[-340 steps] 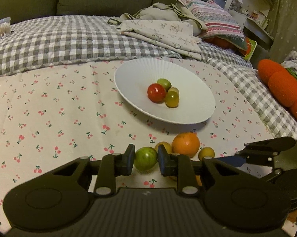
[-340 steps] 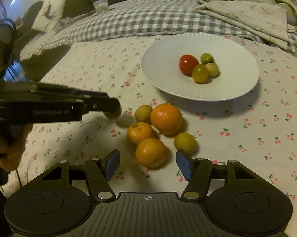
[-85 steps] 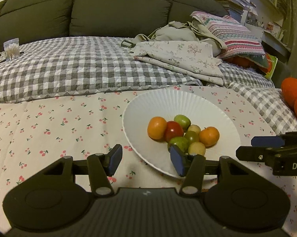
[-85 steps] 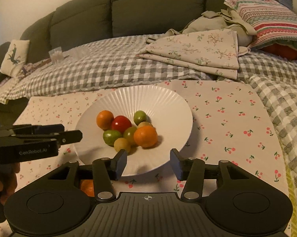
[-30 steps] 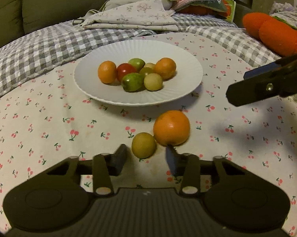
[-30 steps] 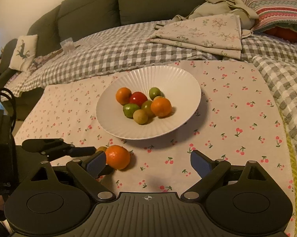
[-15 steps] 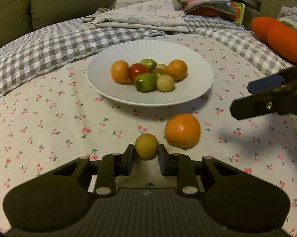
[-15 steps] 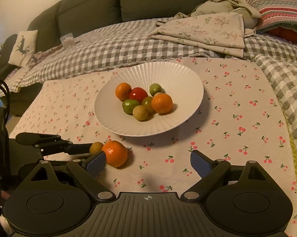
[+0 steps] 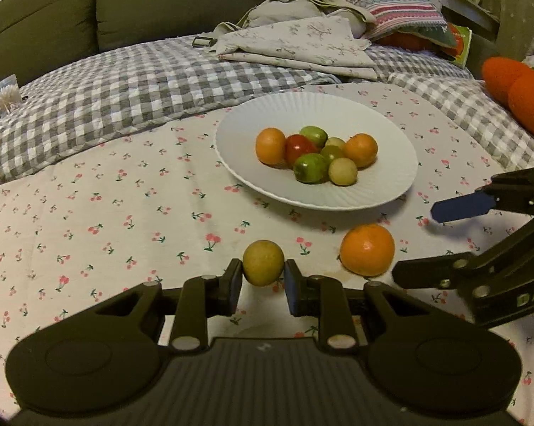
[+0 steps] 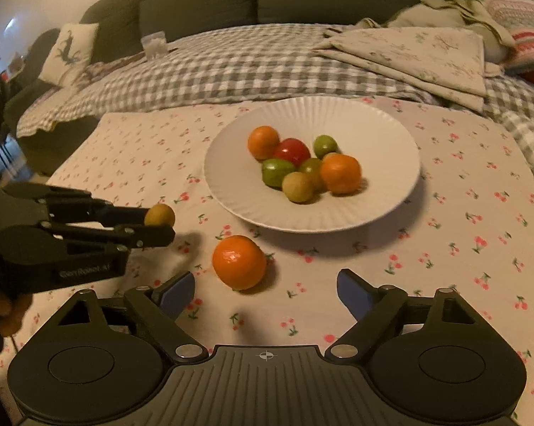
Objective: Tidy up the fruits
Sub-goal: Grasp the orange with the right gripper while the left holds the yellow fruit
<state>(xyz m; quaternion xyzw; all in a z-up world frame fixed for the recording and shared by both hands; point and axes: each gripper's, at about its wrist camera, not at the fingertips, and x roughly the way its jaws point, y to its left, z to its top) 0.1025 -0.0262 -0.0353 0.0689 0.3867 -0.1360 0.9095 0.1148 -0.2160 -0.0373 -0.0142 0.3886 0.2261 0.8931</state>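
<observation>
My left gripper (image 9: pixel 261 280) is shut on a small yellow-green fruit (image 9: pixel 263 262) and holds it above the cherry-print cloth; the fruit also shows in the right wrist view (image 10: pixel 159 214). A large orange (image 9: pixel 367 249) lies on the cloth in front of the white plate (image 9: pixel 391 177). My right gripper (image 10: pixel 266 293) is open and empty, with the large orange (image 10: pixel 239 262) just ahead, between its fingers and left of centre. The plate (image 10: pixel 391 131) holds several small fruits: orange, red, green and yellowish.
The cherry-print cloth (image 9: pixel 89 220) lies over a grey checked blanket (image 9: pixel 107 92) on a dark sofa. Folded floral linens (image 9: pixel 295 42) and a striped pillow (image 9: pixel 384 3) lie behind the plate. Orange plush cushions (image 9: pixel 518 88) sit at the right.
My left gripper has closed on the yellow-green fruit and lifted it off the cloth. My right gripper has moved closer to the large orange.
</observation>
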